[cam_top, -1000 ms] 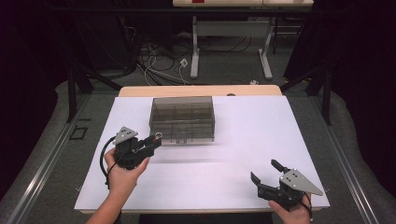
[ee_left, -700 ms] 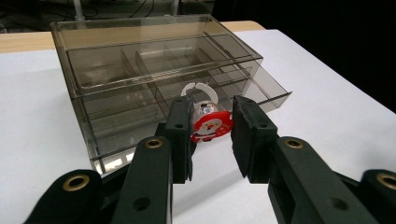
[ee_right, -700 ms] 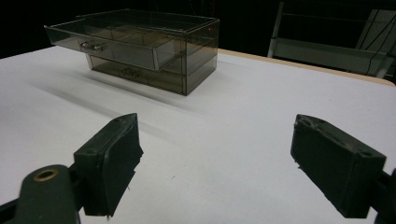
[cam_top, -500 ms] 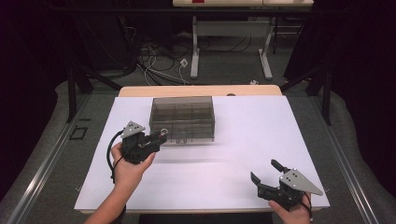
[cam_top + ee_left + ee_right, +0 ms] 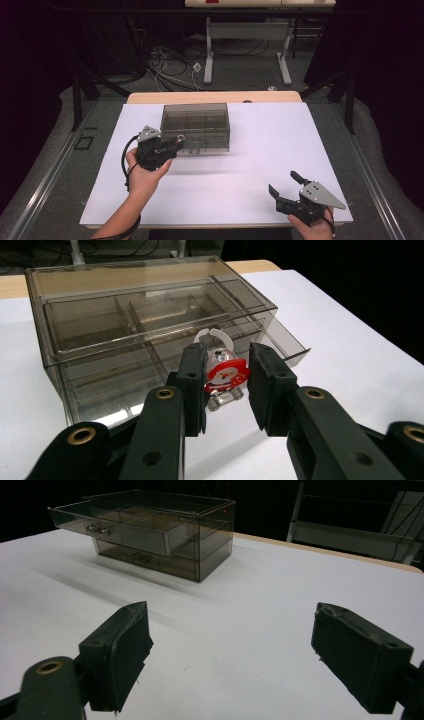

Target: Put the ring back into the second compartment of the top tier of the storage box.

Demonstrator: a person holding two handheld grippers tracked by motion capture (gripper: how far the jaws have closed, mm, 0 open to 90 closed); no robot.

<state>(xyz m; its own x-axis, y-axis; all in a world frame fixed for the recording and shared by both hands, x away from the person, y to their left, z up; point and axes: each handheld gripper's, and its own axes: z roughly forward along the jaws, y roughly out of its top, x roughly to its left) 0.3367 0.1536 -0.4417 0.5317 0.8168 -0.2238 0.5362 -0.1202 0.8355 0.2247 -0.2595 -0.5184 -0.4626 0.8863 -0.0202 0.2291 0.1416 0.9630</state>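
A smoky see-through drawer box (image 5: 195,122) stands on the white mat, its upper drawer (image 5: 115,527) pulled out toward me. My left gripper (image 5: 172,144) hovers just in front of the box's left part, shut on a small Santa charm (image 5: 226,375). The charm is red and white, with a clear body and a white ring on top. In the left gripper view the charm sits pinched between the two black pads (image 5: 192,375), with the box (image 5: 150,325) right behind it. My right gripper (image 5: 283,182) rests at the mat's near right, open with nothing between its jaws (image 5: 240,650).
The white mat (image 5: 280,135) covers a wooden table whose bare far edge (image 5: 215,96) shows behind the box. Beyond the table lie floor cables (image 5: 170,65) and the legs of another table (image 5: 210,55). The mat's near edge runs close to my right hand.
My left hand has carried the charm forward and a little to the right, closer to the box front. The right gripper has stayed where it was.
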